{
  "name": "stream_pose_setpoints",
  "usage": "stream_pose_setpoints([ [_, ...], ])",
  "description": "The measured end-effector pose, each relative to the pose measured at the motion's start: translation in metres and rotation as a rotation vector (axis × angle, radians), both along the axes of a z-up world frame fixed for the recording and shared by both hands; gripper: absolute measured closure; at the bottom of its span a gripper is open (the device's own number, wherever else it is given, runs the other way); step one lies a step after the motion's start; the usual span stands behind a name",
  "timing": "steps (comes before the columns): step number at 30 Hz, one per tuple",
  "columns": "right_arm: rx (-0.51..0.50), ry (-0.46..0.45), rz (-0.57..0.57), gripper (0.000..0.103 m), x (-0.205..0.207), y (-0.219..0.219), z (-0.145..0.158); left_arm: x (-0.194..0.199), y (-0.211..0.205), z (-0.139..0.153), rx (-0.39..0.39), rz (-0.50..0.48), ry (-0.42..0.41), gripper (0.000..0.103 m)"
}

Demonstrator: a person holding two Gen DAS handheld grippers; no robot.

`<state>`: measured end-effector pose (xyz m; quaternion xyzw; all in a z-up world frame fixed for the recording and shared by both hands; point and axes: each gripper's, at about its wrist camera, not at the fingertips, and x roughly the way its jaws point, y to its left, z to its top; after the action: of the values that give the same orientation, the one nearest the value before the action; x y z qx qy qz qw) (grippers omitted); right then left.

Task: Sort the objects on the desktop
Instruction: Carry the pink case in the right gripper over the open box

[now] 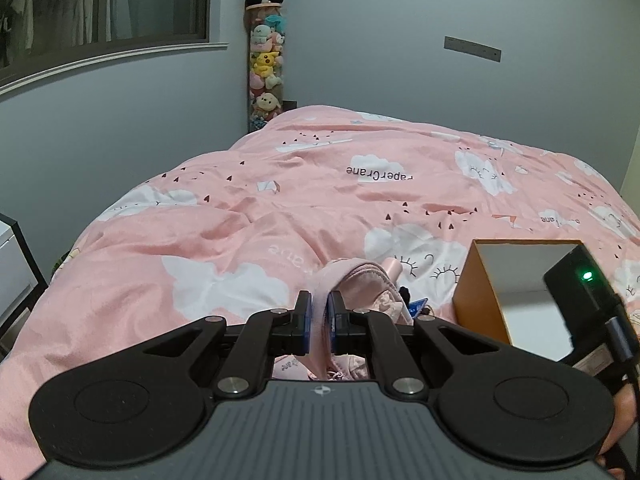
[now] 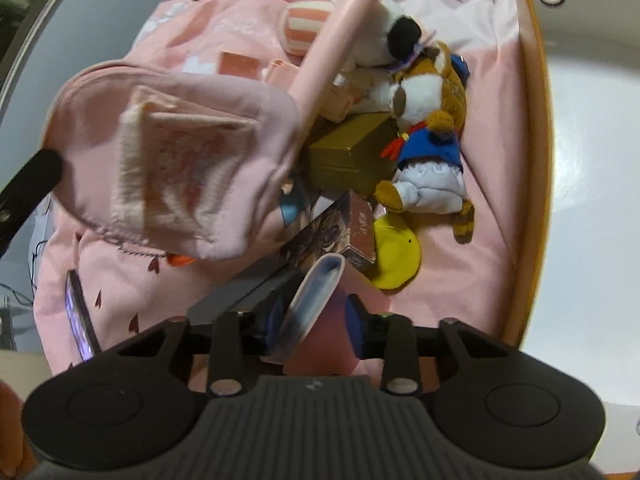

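My left gripper [image 1: 319, 320] is shut on the rim of a pink fabric pouch [image 1: 360, 280] and holds it up over the bed. The same pouch [image 2: 168, 152] hangs at the left of the right wrist view. My right gripper [image 2: 316, 320] is shut on a flat pink case with a grey inner edge [image 2: 316, 300], above a pile of objects on the bedspread. The pile holds a long pink tube [image 2: 332, 48], a gold box [image 2: 352, 152], a printed card box [image 2: 344, 224], a yellow disc [image 2: 396, 252] and plush toys [image 2: 428, 120].
An open orange box with a white inside [image 1: 516, 292] stands on the pink bedspread [image 1: 280, 216] at the right; its wall shows in the right wrist view [image 2: 532, 120]. A lit phone [image 2: 80, 316] lies at the left. A column of plush toys [image 1: 265, 60] stands against the far wall.
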<state>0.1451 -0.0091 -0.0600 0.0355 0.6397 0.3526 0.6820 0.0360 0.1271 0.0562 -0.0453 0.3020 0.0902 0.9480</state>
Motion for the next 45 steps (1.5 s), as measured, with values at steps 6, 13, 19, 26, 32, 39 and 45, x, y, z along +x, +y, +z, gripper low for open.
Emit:
stream_pose_setpoints([
  [6, 0.057, -0.058, 0.028, 0.083, -0.005, -0.025, 0.018, 0.0, -0.008, -0.002, -0.013, -0.005, 0.002, 0.094],
  [13, 0.166, -0.191, 0.019, 0.084, -0.006, -0.058, 0.072, 0.0, -0.01, 0.004, -0.045, 0.003, 0.003, 0.094],
  [19, 0.304, -0.28, -0.036, 0.084, -0.001, -0.096, 0.122, -0.001, -0.025, 0.025, -0.063, -0.032, -0.044, 0.094],
  [26, 0.31, -0.434, -0.179, 0.084, -0.001, -0.151, 0.147, 0.007, -0.055, 0.047, -0.137, -0.161, -0.07, 0.094],
  [32, 0.205, -0.433, -0.301, 0.084, 0.007, -0.197, 0.119, 0.021, -0.108, 0.034, -0.119, -0.307, 0.021, 0.094],
  [39, 0.126, -0.361, -0.348, 0.084, 0.003, -0.215, 0.069, 0.034, -0.15, -0.002, -0.039, -0.336, 0.201, 0.094],
  [45, 0.092, -0.336, -0.353, 0.084, -0.001, -0.216, 0.048, 0.031, -0.18, -0.022, 0.115, -0.331, 0.245, 0.094],
])
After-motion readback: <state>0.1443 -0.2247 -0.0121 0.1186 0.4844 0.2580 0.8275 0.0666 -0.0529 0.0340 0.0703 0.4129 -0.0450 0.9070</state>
